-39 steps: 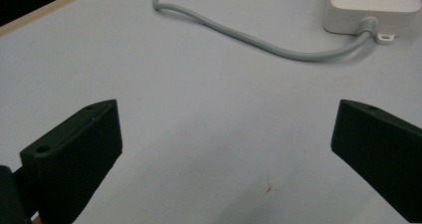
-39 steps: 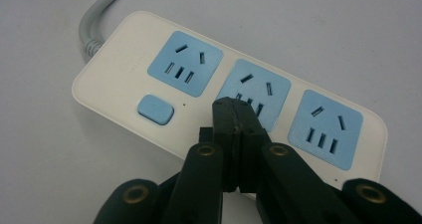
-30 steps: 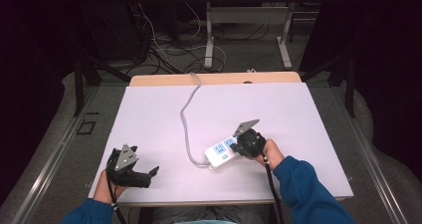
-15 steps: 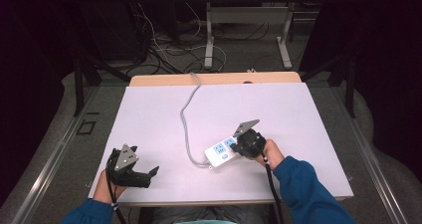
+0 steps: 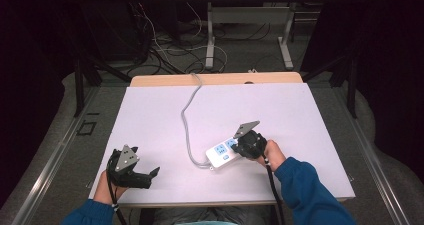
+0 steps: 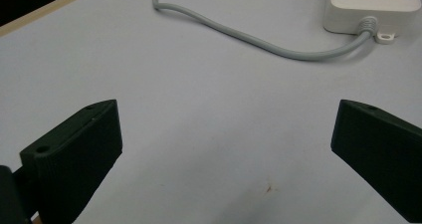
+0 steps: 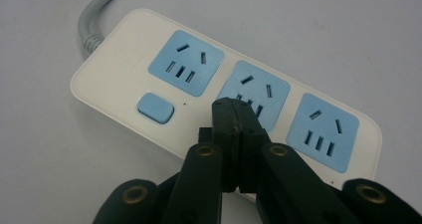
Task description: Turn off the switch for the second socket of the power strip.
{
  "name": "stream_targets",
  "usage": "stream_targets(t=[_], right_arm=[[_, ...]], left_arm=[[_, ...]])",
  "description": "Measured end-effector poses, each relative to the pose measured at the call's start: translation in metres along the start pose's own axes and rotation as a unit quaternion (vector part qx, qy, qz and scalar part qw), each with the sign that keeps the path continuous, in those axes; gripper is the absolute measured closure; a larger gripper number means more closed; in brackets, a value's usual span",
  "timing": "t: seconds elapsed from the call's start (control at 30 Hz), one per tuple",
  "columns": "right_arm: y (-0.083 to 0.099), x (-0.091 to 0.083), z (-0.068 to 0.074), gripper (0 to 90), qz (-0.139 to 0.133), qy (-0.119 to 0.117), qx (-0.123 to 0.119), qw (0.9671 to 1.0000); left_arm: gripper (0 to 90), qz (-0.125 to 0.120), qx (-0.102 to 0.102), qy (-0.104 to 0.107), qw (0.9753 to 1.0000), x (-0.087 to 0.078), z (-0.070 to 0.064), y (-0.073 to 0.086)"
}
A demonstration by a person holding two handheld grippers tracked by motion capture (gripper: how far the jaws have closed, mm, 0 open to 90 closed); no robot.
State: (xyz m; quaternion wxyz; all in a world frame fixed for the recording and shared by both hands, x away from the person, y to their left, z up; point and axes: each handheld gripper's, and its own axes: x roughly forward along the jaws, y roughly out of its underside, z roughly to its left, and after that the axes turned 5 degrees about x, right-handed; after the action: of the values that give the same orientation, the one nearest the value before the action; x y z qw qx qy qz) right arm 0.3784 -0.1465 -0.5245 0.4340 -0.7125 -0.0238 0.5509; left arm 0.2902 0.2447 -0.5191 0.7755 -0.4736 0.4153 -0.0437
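While closed, the right gripper [image 7: 238, 115] hangs over the power strip [image 7: 149, 74].

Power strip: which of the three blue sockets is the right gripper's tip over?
The middle socket. The shut right gripper covers its lower slots; the socket by the switch and the far-end socket are uncovered.
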Motion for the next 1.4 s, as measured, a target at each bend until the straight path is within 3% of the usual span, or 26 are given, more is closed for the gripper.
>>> stream_targets(t=[0.37, 0.6, 1.4], right_arm=[[-0.0006, -0.0012, 0.0005, 88.4, 0.007, 0.001, 0.0, 1.0], [-0.0017, 0.0004, 0.0028, 88.6, 0.006, -0.001, -0.016, 0.9999], [-0.003, -0.002, 0.0044, 88.2, -0.001, 0.005, -0.014, 0.9999]], left_arm=[[0.0, 0.001, 0.002, 0.0, 1.0, 0.0, 0.0002, -0.0001], [0.0, 0.0, 0.001, 0.0, 1.0, -0.0002, 0.0001, -0.0001], [0.0, -0.001, 0.0, 0.0, 1.0, 0.0002, 0.0002, -0.0002]])
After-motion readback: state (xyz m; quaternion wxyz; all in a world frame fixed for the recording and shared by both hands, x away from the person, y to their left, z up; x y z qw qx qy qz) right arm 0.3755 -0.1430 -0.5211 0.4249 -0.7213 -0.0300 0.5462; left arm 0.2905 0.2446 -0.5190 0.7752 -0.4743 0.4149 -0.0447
